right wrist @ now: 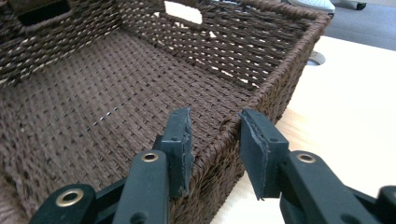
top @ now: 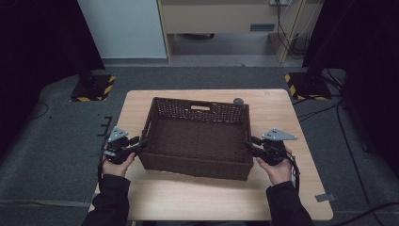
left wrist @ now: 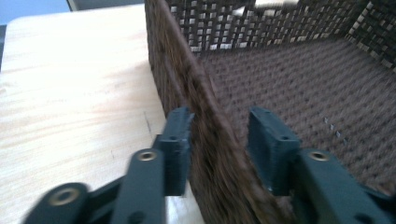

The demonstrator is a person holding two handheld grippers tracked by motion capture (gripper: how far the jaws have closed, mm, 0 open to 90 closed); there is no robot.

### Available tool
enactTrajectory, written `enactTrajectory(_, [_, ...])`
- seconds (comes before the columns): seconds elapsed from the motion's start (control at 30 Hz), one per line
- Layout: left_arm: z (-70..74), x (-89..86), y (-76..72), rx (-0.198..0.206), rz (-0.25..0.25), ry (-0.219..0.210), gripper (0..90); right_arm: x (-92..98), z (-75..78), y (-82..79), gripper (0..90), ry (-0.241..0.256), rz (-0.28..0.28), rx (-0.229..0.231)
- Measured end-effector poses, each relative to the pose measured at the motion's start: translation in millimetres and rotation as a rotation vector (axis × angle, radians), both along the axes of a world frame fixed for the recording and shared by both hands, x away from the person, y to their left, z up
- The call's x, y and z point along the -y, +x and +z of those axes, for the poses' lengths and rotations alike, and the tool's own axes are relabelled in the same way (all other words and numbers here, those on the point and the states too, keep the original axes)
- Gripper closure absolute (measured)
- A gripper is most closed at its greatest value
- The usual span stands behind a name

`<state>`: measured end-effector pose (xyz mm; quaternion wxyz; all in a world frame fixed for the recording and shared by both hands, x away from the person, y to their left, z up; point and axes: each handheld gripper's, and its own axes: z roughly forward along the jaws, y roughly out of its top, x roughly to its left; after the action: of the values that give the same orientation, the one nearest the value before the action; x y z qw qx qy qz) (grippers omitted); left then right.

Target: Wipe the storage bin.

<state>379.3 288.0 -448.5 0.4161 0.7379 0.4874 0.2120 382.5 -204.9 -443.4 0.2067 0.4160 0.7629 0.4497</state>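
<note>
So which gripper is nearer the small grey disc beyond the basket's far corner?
Right. The right gripper straddles the basket wall on the grey disc side; the left gripper straddles the opposite wall.

A dark brown woven basket (top: 197, 136) sits on a pale wood-grain table (top: 282, 113), flanked by black jaws.

Dim overall in the high view, black at both upper corners, brightest on the table (top: 277, 113). Soft, low detail throughout. Motion-smeared along the basket (left wrist: 196, 116) wall in the left gripper view. Sharper weave in the right gripper view; pale glare on bare wood there.
</note>
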Motion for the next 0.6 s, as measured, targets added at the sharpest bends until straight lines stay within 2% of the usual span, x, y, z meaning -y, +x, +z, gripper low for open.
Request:
enactTrajectory(0.07, [-0.6, 1.9, -0.1, -0.011, -0.004, 0.010, 65.7, -0.4, 0.6, -4.4, 63.0, 0.014, -0.001, -0.011])
enactTrajectory(0.17, [-0.8, 4.4, 1.4, -0.016, 0.005, 0.039, 71.0, -0.4, 2.2, -5.5, 61.3, 0.010, 0.005, -0.014])
enactTrajectory(0.23, [-0.5, 4.3, 2.3, -0.019, 0.004, 0.039, 72.3, -0.9, 4.4, -3.8, 57.8, 0.009, -0.009, 0.000])
enactTrajectory(0.37, [-1.6, 2.1, 8.6, -0.015, 0.020, 0.035, 75.0, -1.0, 6.1, 5.4, 56.4, 0.023, -0.040, 0.028])
enactTrajectory(0.47, [-2.1, -0.7, 13.7, -0.018, 0.024, 0.023, 75.8, -1.6, 0.2, 12.2, 54.4, 0.023, -0.048, 0.016])
enactTrajectory(0.53, [-2.4, -1.5, 14.2, -0.016, 0.025, 0.013, 74.6, -1.5, -4.1, 13.3, 58.2, 0.057, -0.040, -0.001])
enactTrajectory(0.6, [-1.2, -2.0, 12.1, -0.008, 0.024, 0.009, 69.9, -3.4, -3.5, 11.8, 60.3, 0.046, -0.034, -0.003])
